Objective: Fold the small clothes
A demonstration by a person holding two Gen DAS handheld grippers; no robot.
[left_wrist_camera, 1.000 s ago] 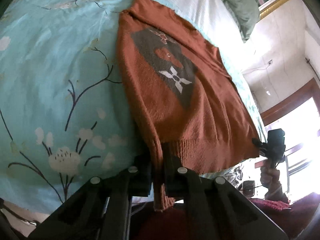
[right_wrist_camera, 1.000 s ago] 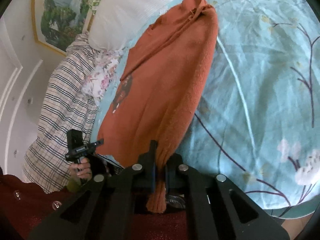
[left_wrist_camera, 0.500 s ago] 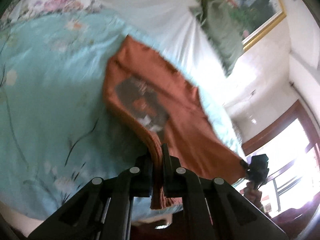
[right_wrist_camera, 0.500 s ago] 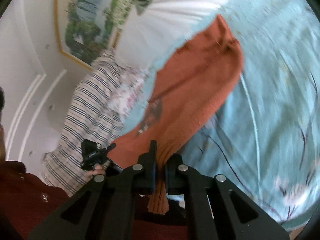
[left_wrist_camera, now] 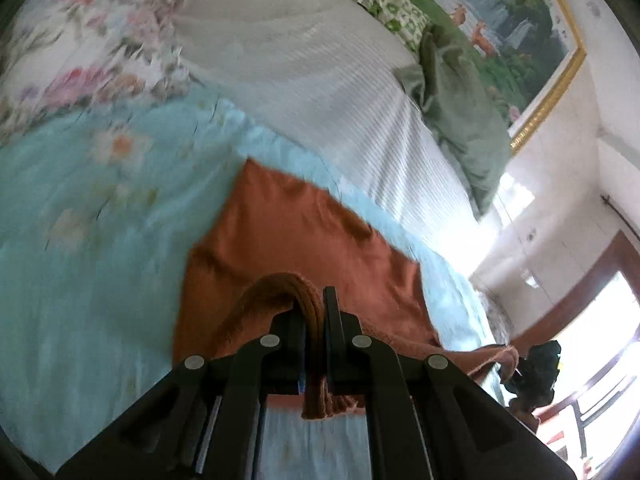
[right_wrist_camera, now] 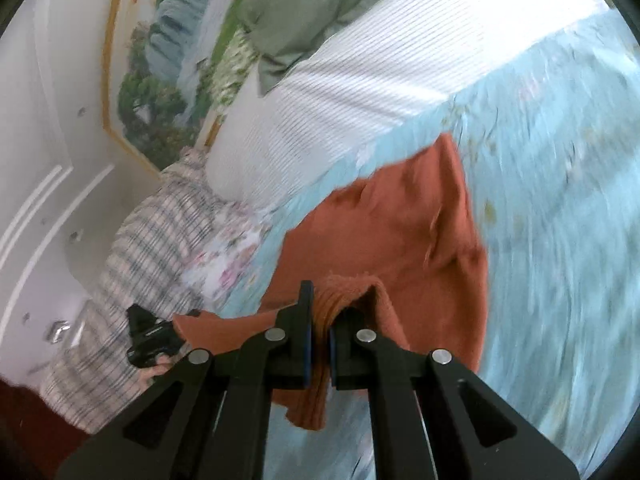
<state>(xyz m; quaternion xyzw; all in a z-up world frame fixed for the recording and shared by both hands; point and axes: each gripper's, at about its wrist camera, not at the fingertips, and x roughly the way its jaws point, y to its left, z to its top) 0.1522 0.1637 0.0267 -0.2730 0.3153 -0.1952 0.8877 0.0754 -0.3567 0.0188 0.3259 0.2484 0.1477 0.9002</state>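
A rust-orange knit sweater (left_wrist_camera: 304, 240) lies on a light blue floral bedspread (left_wrist_camera: 88, 240), its lower part doubled over the upper part so the printed front is hidden. My left gripper (left_wrist_camera: 316, 320) is shut on one corner of the ribbed hem, held above the sweater. My right gripper (right_wrist_camera: 320, 320) is shut on the other hem corner of the sweater (right_wrist_camera: 400, 240). The right gripper also shows at the lower right of the left wrist view (left_wrist_camera: 536, 372), and the left gripper at the lower left of the right wrist view (right_wrist_camera: 152, 336).
A white ribbed pillow (left_wrist_camera: 320, 80) and a green cloth (left_wrist_camera: 460, 112) lie beyond the sweater at the head of the bed. A framed landscape painting (left_wrist_camera: 500, 20) hangs on the wall. A checked blanket (right_wrist_camera: 132, 248) lies at the bed's side.
Both grippers have carried the hem up and forward over the sweater toward the pillows. The sweater is now folded over itself and the printed patch no longer shows.
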